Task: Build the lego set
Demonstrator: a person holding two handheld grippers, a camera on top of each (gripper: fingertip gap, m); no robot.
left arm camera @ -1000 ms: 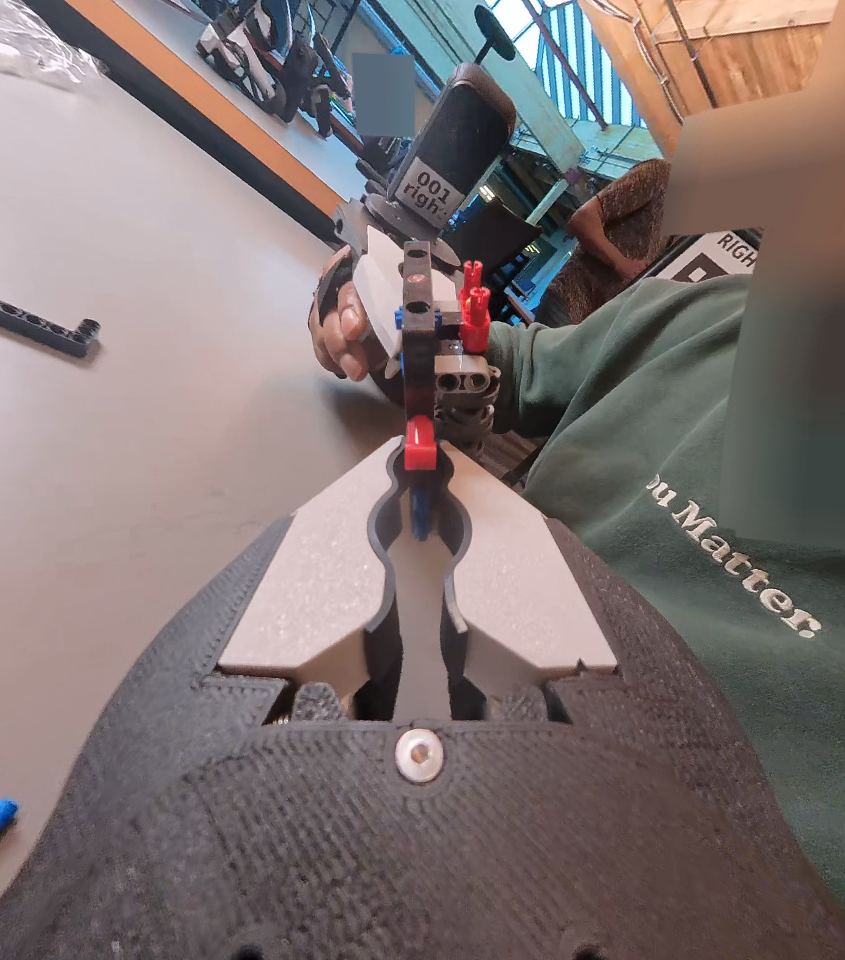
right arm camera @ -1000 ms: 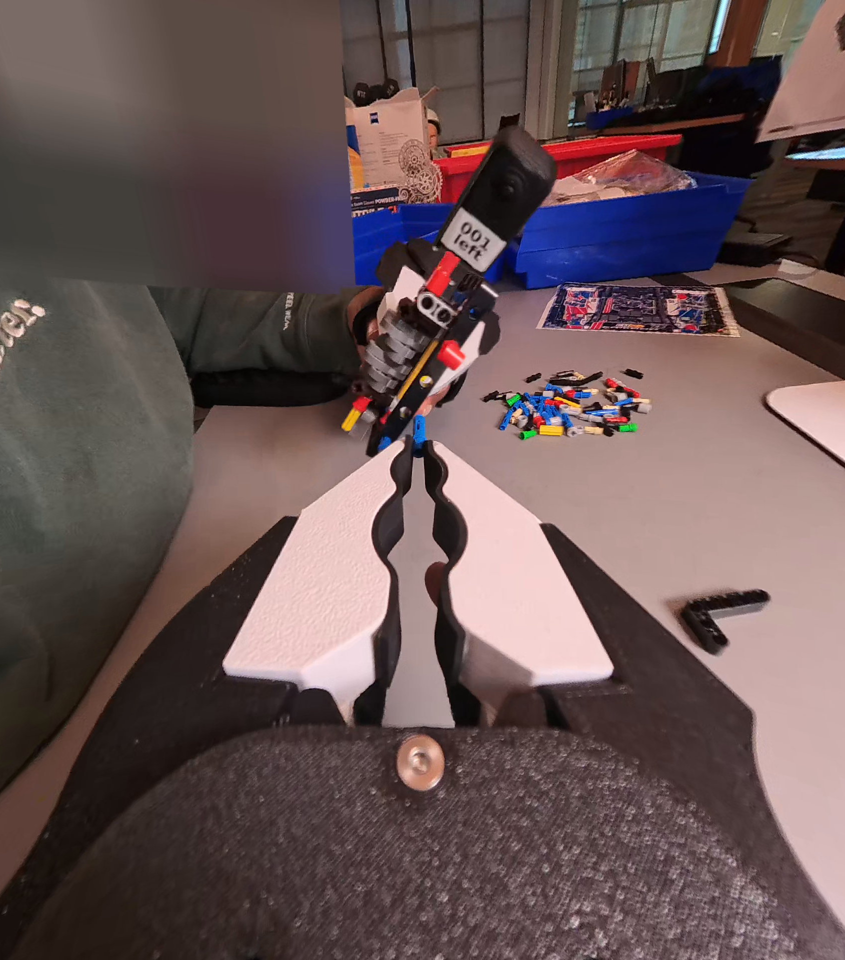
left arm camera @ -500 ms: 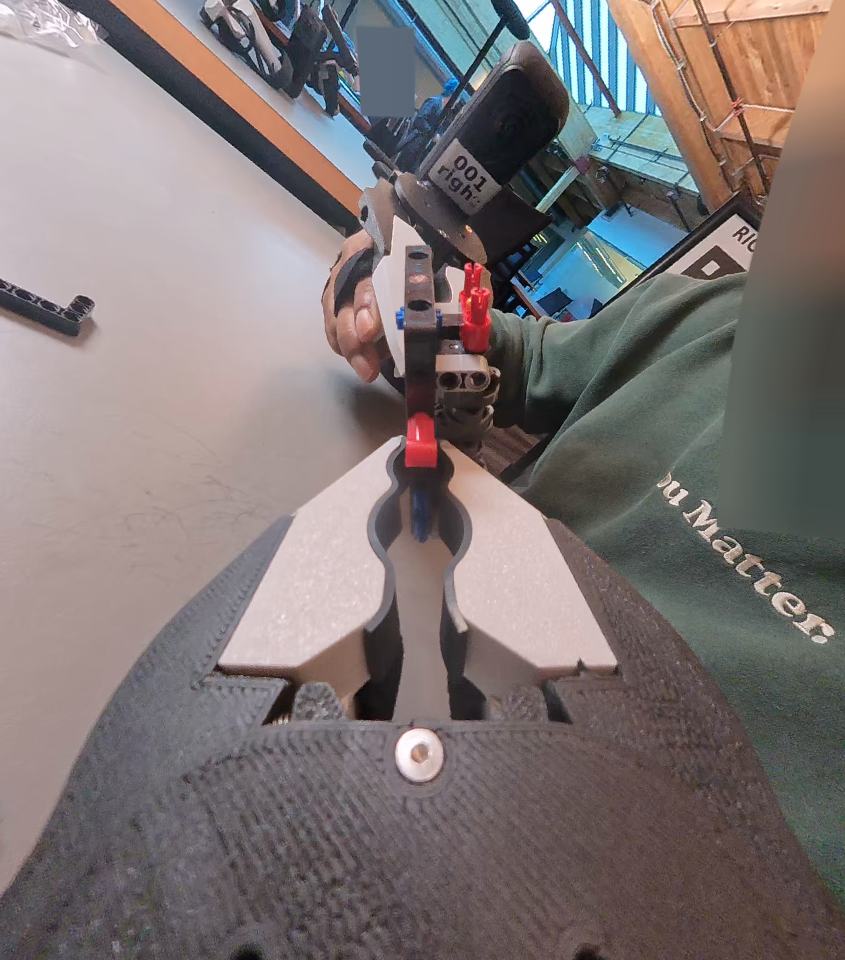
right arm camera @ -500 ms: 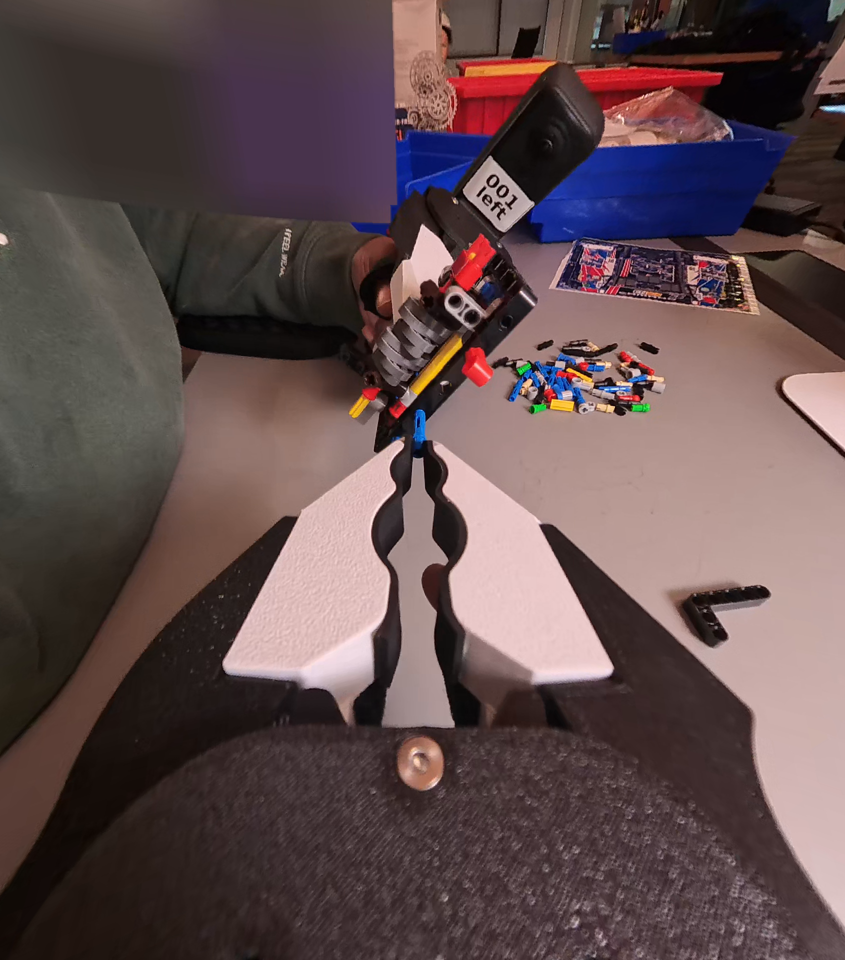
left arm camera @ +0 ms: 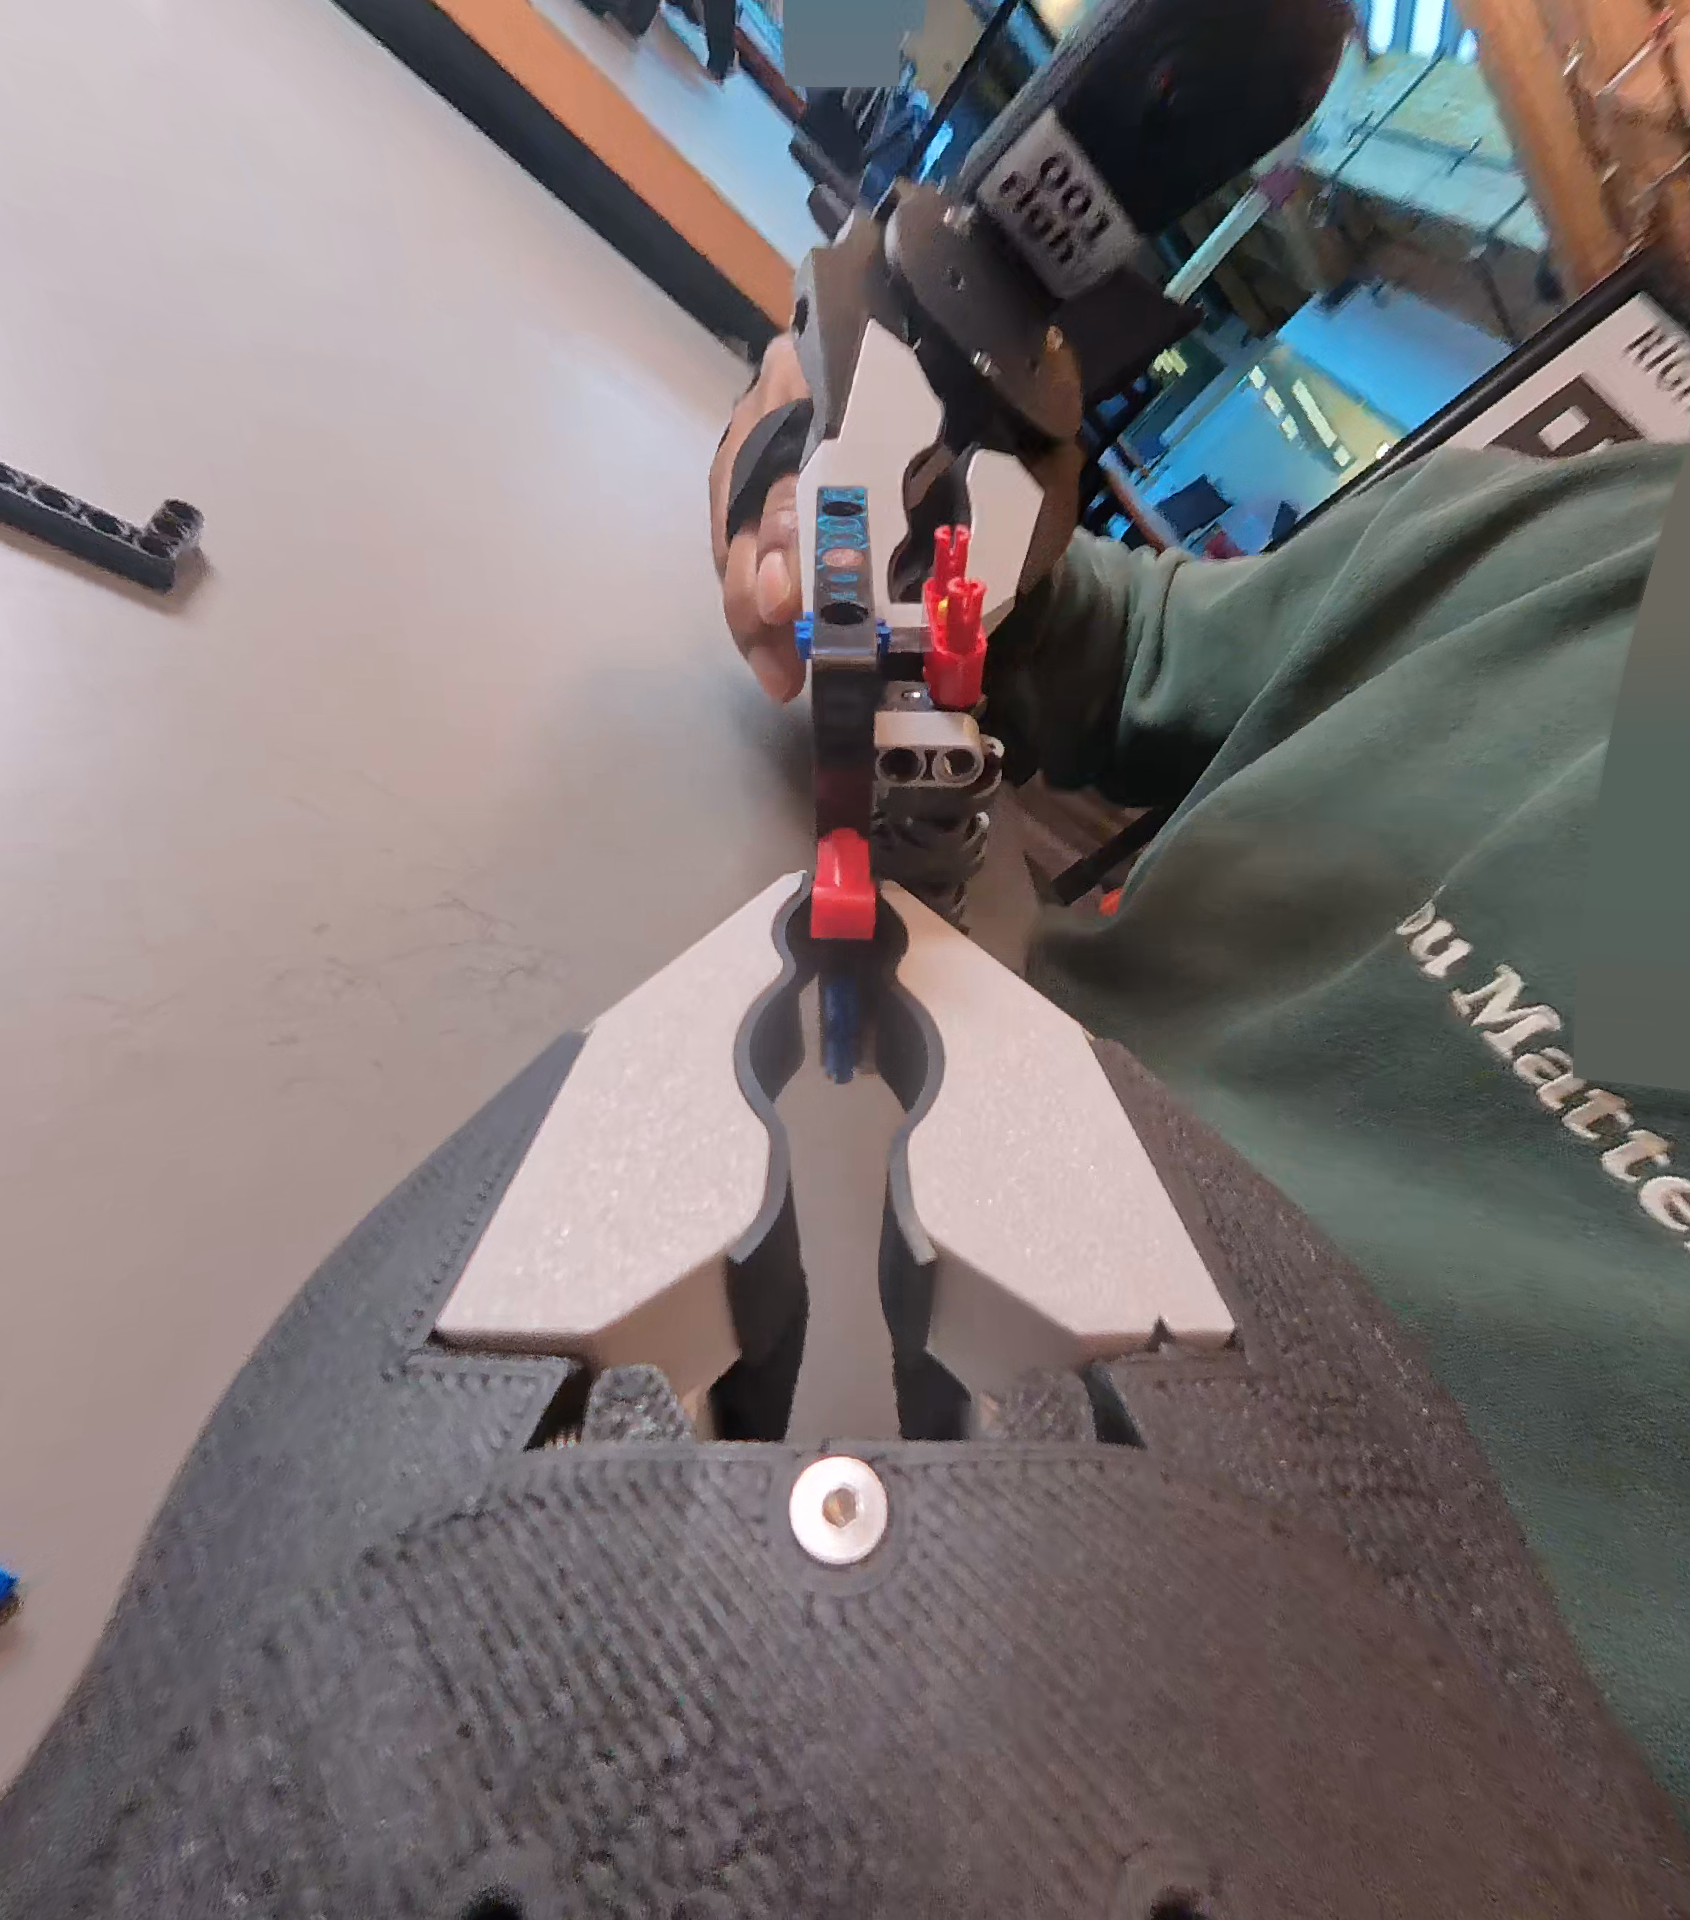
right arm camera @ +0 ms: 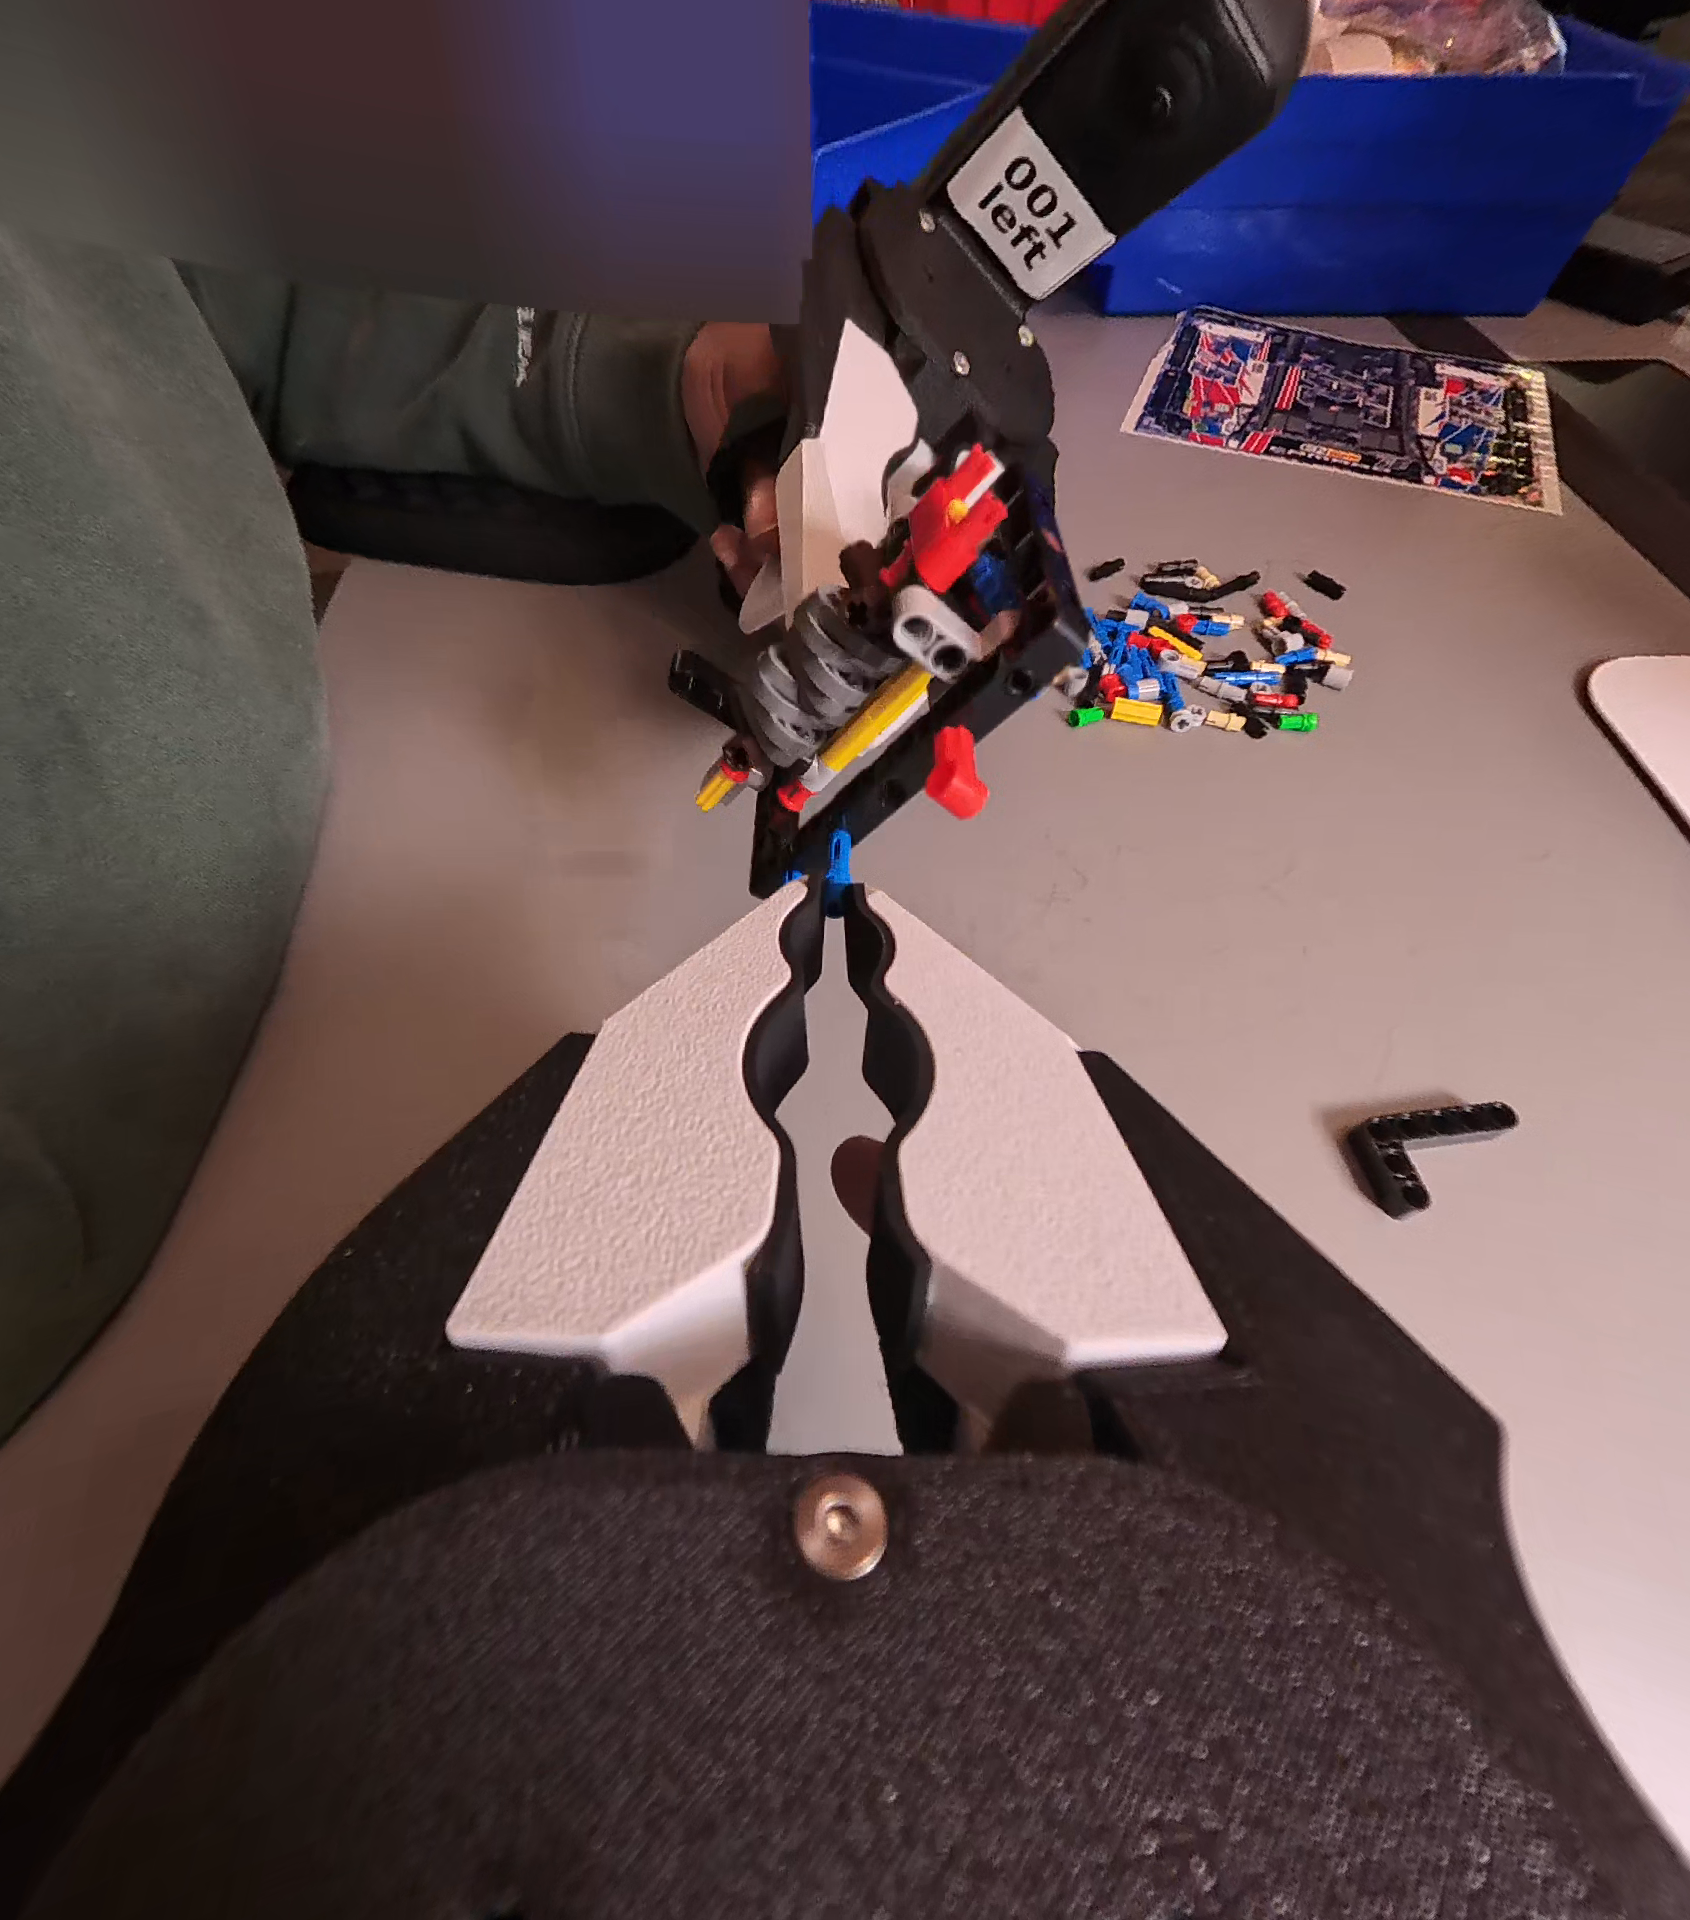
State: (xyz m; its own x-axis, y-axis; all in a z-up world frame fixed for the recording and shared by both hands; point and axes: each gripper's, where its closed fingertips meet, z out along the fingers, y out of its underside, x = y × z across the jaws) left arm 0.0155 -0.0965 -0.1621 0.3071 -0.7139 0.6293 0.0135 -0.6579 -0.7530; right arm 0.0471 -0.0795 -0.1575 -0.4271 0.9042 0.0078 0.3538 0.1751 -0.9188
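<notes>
Two grippers work midair: my left gripper clamps the half-built assembly, my right gripper pinches a blue pin; loose parts remain.

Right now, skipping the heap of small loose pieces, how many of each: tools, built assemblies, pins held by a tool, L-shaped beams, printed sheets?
tools: 2 (left tool, right tool)
built assembly: 1
blue pin in the right tool: 1
black L-shaped beam: 1
printed sheet: 1
total: 6
</notes>
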